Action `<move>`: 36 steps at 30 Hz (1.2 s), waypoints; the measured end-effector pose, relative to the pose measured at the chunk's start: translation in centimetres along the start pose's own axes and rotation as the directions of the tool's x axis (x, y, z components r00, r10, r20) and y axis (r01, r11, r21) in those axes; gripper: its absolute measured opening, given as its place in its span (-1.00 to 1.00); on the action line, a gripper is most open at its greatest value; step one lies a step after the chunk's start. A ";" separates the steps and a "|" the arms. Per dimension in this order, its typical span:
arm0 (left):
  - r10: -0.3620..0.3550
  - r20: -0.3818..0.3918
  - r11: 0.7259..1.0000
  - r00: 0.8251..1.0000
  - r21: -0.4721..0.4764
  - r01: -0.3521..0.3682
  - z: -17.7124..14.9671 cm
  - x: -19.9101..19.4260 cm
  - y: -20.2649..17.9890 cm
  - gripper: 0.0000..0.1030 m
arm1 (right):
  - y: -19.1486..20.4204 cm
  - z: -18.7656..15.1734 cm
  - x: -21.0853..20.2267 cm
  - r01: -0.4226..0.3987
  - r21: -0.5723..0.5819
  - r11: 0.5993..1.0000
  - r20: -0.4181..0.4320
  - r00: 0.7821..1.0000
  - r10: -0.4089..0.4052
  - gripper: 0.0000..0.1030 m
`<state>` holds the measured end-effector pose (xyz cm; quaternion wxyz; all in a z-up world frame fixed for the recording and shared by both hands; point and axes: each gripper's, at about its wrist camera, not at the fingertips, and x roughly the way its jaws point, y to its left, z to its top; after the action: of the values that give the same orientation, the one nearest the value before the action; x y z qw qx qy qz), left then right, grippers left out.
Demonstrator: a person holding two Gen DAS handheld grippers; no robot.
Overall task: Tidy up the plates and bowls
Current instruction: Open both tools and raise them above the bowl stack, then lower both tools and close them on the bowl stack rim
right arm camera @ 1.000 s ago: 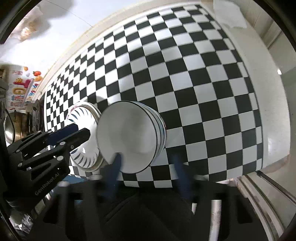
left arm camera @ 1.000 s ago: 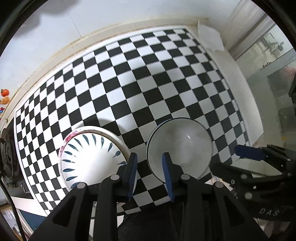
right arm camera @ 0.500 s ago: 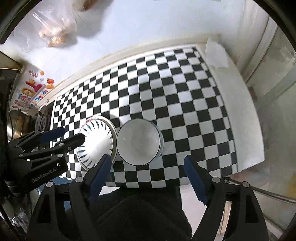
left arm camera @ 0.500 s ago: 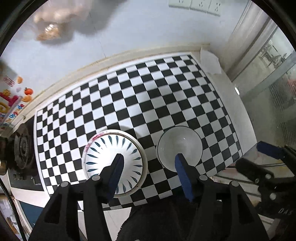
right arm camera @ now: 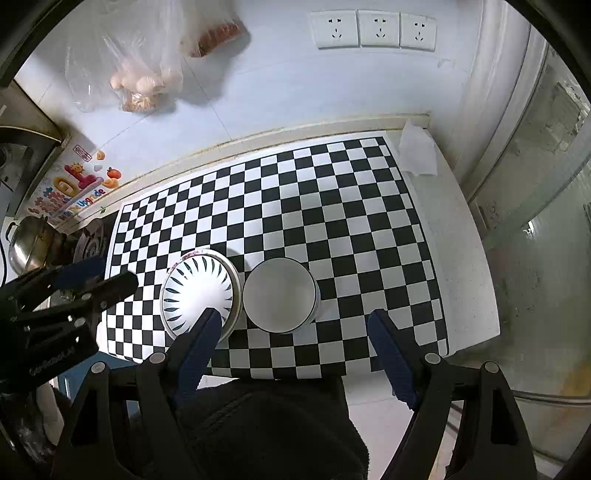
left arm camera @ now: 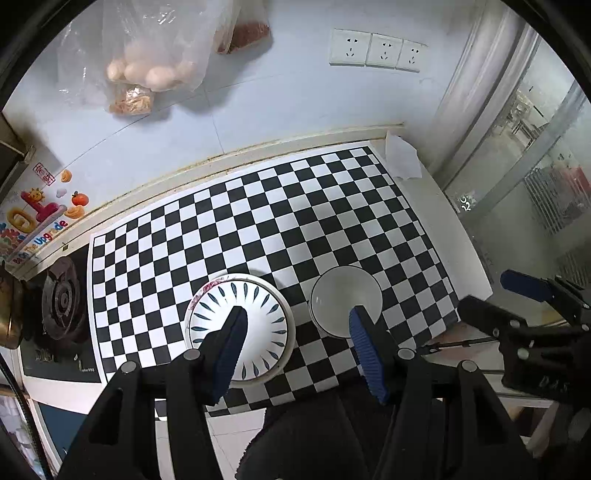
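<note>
White china sits side by side near the front edge of a black-and-white chequered mat (right arm camera: pixel 332 206): a plate (right arm camera: pixel 197 291) ringed with dark blue leaf strokes on the left, and just beside it on the right a plain bowl (right arm camera: pixel 279 299) with a thin dark rim line. Other pieces appear to be stacked under each, though how many cannot be told. Seen from the left wrist, the plate (left arm camera: pixel 255 317) and the bowl (left arm camera: pixel 341 295) lie close together with a narrow strip of mat between them.

The left gripper (left arm camera: pixel 297 317) hangs above the pair with its blue-padded jaws parted about halfway and nothing between them; they opened a moment ago and have held that width since. The right gripper (right arm camera: pixel 291 319) is spread wide and likewise empty, its jaws having just opened further, one pad over the plate's edge and the other out over the mat to the bowl's right. Each gripper shows at the edge of the other's view.

Beyond the mat, a folded white paper (right arm camera: pixel 419 155) lies at the far right corner of the counter. A gas burner (left arm camera: pixel 61 302) sits to the left. On the tiled wall hang clear plastic bags of eggs (left arm camera: pixel 147 70), with three sockets (right arm camera: pixel 373 29) to the right.
</note>
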<state>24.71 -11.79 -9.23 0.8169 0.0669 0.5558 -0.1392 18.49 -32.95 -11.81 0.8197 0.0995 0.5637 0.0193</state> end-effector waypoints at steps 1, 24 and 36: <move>0.001 0.003 1.000 1.000 -0.002 -0.001 -0.1 -0.3 0.1 0.07 | 0.1 0.0 -0.2 -0.001 0.001 1.000 0.003 1.000 0.001 0.63; -0.055 -0.135 0.994 0.989 -0.105 0.041 0.3 6.4 1.5 0.07 | -2.1 0.6 4.5 -0.006 0.071 0.997 -0.080 0.997 0.011 0.64; -0.301 -0.326 0.936 0.896 -0.279 0.213 1.6 18.0 3.4 0.07 | -6.1 0.6 15.6 -0.122 0.234 0.964 -0.191 0.967 0.169 0.65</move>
<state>33.35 -11.71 -25.50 0.6762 -0.0805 0.7135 -0.1646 24.22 -36.79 -27.08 0.7361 0.2285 0.6365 0.0274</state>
